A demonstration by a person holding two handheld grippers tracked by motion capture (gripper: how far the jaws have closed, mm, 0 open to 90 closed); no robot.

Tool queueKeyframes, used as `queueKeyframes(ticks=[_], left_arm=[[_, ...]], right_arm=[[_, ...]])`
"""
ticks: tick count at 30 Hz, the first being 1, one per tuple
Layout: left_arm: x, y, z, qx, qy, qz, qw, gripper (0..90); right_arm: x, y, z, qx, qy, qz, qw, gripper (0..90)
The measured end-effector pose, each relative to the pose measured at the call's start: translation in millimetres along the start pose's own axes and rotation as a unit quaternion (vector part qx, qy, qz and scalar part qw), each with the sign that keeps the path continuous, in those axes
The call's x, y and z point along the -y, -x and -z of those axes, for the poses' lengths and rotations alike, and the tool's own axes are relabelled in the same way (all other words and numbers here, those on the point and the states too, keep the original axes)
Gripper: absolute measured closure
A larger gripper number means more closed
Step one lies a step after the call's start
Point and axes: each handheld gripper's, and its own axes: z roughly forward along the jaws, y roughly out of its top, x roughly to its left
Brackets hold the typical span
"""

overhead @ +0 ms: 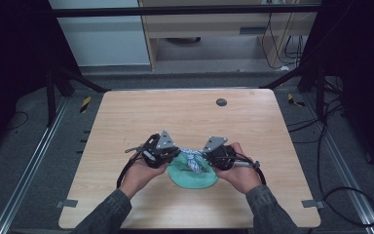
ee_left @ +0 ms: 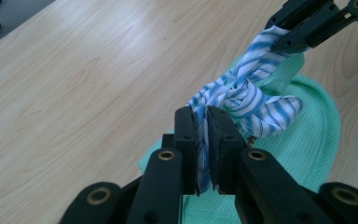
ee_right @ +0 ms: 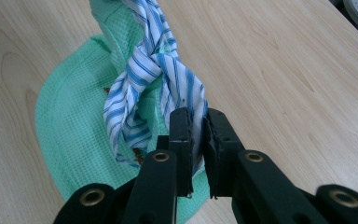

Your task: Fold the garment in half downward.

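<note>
— From above, where's the cloth?
— The striped cloth [overhead: 191, 158] sits knotted on a green cloth [overhead: 191, 176] near the tabletop's [overhead: 185, 117] near edge.
— And the left tool [ee_left: 203, 122]?
— Clenched on a striped end.
— The right tool [ee_right: 196, 125]?
— Clenched on the other end, same knot.

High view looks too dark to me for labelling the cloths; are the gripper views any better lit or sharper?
High view: dim, the blue-and-white striped cloth small and soft. Left gripper view: bright, with glare on the pale wooden table, stripes crisp. Right gripper view: well lit, weave of the green waffle-textured cloth clear, near jaws slightly soft.
</note>
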Motion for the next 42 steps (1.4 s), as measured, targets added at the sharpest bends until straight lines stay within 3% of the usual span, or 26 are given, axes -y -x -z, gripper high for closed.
queueKeyframes(ticks=[42], left_arm=[[43.5,23.9,3.5,0.028,-0.007,0.009,0.9995,81.8]], right_arm=[[20.2,-31.4,-0.2,-0.033,-0.004,0.007,0.9994,81.6]])
